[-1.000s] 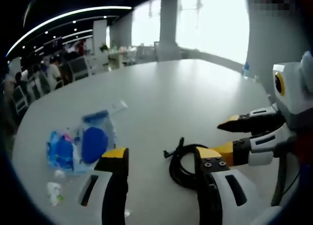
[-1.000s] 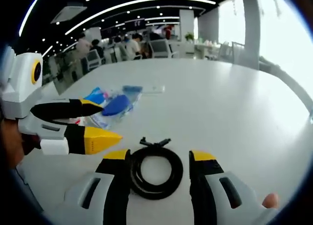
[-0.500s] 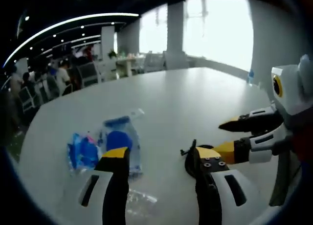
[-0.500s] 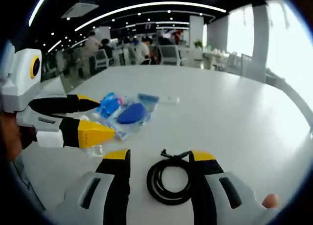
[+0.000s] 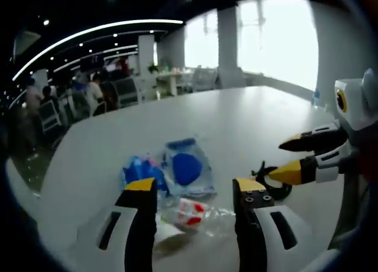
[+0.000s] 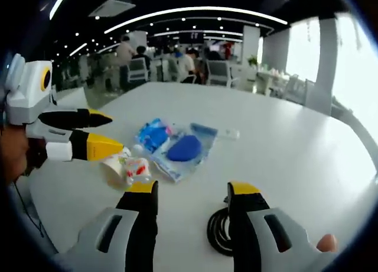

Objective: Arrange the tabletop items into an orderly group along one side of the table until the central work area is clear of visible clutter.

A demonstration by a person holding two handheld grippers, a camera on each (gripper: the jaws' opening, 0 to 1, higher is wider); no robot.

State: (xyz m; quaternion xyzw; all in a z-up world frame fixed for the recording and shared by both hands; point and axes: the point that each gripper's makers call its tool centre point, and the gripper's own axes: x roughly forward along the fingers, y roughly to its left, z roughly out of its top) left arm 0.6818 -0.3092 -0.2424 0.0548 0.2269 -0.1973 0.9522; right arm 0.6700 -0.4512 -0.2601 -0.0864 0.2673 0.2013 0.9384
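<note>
We swing both views toward the packets | the coiled black cable (image 6: 220, 232) now sits outside our right gripper (image 6: 191, 192), beside its jaw | a crumpled clear packet (image 5: 190, 211) appears between our left gripper (image 5: 192, 188) jaws

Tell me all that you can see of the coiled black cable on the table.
The black cable is wound into a small round coil, lying flat on the white table. It looks like rubber or plastic. In the right gripper view it sits partly hidden behind the right gripper's jaw. In the left gripper view it lies under that gripper's yellow tips.
</note>
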